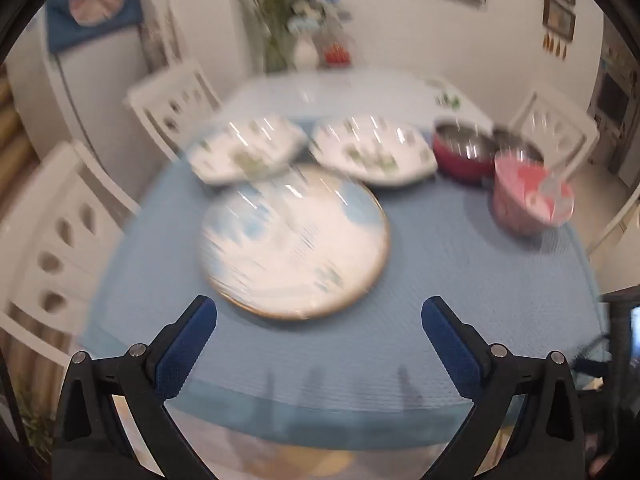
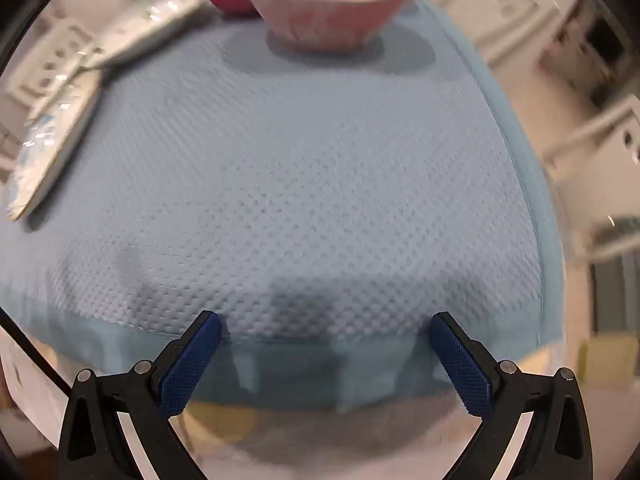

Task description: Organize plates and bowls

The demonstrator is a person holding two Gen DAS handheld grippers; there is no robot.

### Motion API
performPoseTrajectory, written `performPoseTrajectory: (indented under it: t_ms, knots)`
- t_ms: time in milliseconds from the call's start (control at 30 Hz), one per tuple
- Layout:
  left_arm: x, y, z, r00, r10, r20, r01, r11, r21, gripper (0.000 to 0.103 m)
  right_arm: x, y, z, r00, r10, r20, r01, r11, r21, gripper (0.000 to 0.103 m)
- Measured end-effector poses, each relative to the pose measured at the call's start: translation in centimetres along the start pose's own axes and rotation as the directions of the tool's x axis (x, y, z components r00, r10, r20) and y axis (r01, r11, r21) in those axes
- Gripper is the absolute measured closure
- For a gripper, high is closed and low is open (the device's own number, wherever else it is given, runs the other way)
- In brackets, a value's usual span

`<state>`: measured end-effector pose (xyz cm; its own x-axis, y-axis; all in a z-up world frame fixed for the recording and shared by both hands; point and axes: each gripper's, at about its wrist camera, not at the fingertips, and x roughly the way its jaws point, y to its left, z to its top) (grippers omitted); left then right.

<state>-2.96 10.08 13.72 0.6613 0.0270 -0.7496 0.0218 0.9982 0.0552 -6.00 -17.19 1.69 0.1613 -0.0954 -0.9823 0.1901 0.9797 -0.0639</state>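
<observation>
While the left wrist view is smeared by blur, the left gripper (image 1: 319,310) shows its jaws spread wide and empty above the blue cloth (image 1: 460,256), just short of the round plate (image 1: 294,244). Two patterned plates (image 1: 248,148) lie beyond it, with a magenta bowl (image 1: 460,156) and a pink bowl (image 1: 530,196) to the right. Seen from the right wrist, the right gripper (image 2: 326,326) is likewise wide open and empty over bare cloth, the pink bowl (image 2: 332,8) well ahead.
</observation>
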Motion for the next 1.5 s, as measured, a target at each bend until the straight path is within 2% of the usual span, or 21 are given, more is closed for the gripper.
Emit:
performPoseTrajectory:
  t_ms: [33, 100, 133, 167, 233, 300, 367, 433, 500, 533, 567, 600, 667, 733, 833, 967, 1267, 1433, 1500]
  knots:
    - [-1.2, 0.9, 0.6, 0.999, 0.016, 0.029, -0.016, 1.0, 0.006, 0.001, -0.7, 1.1, 0.2, 0.997, -0.08, 0.004, 0.08, 0.997, -0.018, 0.002]
    - [-3.8, 3.0, 1.4, 0.995, 0.055, 0.085, -0.056, 0.998, 0.019, 0.001, -2.7, 3.6, 0.3, 0.977, -0.204, 0.069, 0.209, 0.975, -0.075, 0.004]
    - [-4.7, 4.0, 1.7, 0.993, 0.069, 0.099, -0.071, 0.997, 0.019, 0.001, -4.2, 5.3, 0.3, 0.967, -0.228, 0.11, 0.239, 0.965, -0.103, 0.004]
    - [-5.6, 5.0, 1.9, 0.989, 0.09, 0.116, -0.093, 0.996, 0.015, 0.001, -5.9, 6.9, 0.2, 0.965, -0.216, 0.146, 0.235, 0.964, -0.122, 0.004]
    - [-6.7, 6.9, 2.3, 0.983, 0.131, 0.128, -0.132, 0.991, -0.002, 0.001, -9.7, 9.7, -0.1, 0.965, -0.142, 0.221, 0.175, 0.975, -0.137, 0.004]
    - [-7.9, 8.7, 2.5, 0.978, 0.152, 0.145, -0.149, 0.988, -0.031, 0.001, -13.4, 12.3, -0.5, 0.95, -0.064, 0.306, 0.115, 0.982, -0.151, 0.004]
    - [-8.7, 10.4, 2.6, 0.975, 0.159, 0.157, -0.15, 0.986, -0.065, 0.001, -17.2, 14.2, -0.3, 0.914, 0.013, 0.406, 0.057, 0.986, -0.159, 0.004]
    - [-9.1, 11.5, 2.8, 0.972, 0.152, 0.18, -0.138, 0.986, -0.09, 0.001, -20.5, 15.4, -0.3, 0.86, 0.072, 0.505, 0.001, 0.99, -0.143, 0.003]
    - [-9.4, 12.0, 2.9, 0.966, 0.141, 0.217, -0.121, 0.988, -0.1, 0.001, -22.6, 17.2, -0.7, 0.813, 0.125, 0.569, -0.061, 0.99, -0.13, 0.0]
    - [-9.5, 11.9, 2.8, 0.963, 0.136, 0.233, -0.116, 0.988, -0.1, 0.001, -22.9, 17.7, -0.7, 0.797, 0.146, 0.586, -0.091, 0.988, -0.123, 0.0]
    - [-9.5, 12.1, 3.1, 0.961, 0.129, 0.245, -0.107, 0.989, -0.099, 0.001, -22.6, 18.5, -0.7, 0.797, 0.159, 0.583, -0.109, 0.987, -0.121, 0.0]
    - [-9.4, 12.3, 3.1, 0.959, 0.124, 0.256, -0.101, 0.99, -0.1, 0.001, -22.2, 18.4, -0.5, 0.808, 0.166, 0.566, -0.116, 0.986, -0.124, 0.0]
    - [-9.2, 12.7, 3.2, 0.957, 0.107, 0.269, -0.086, 0.992, -0.088, 0.001, -20.7, 19.8, -0.1, 0.846, 0.16, 0.509, -0.105, 0.985, -0.135, 0.0]
    - [-8.8, 13.1, 3.4, 0.956, 0.102, 0.275, -0.089, 0.994, -0.059, 0.001, -19.9, 20.7, 0.1, 0.864, 0.133, 0.486, -0.08, 0.988, -0.13, 0.0]
    - [-7.9, 13.8, 4.0, 0.952, 0.105, 0.287, -0.099, 0.994, -0.036, 0.001, -19.4, 21.1, 0.0, 0.865, 0.122, 0.487, -0.073, 0.99, -0.118, 0.0]
    - [-6.0, 14.3, 5.0, 0.963, 0.035, 0.266, -0.025, 0.999, -0.041, 0.001, -18.6, 20.8, 0.2, 0.857, 0.047, 0.513, -0.009, 0.997, -0.075, 0.0]
    - [-4.0, 12.9, 6.3, 0.969, -0.054, 0.241, 0.048, 0.998, 0.031, 0.001, -17.2, 18.1, 1.3, 0.892, -0.031, 0.451, 0.001, 0.998, 0.066, 0.0]
    - [-3.4, 12.9, 6.3, 0.977, -0.065, 0.206, 0.057, 0.998, 0.041, 0.001, -15.8, 18.0, 1.5, 0.923, 0.006, 0.384, -0.036, 0.997, 0.071, 0.0]
    - [-3.3, 13.1, 6.4, 0.977, -0.066, 0.201, 0.06, 0.998, 0.036, 0.001, -15.5, 18.5, 1.5, 0.929, 0.013, 0.37, -0.036, 0.998, 0.054, 0.0]
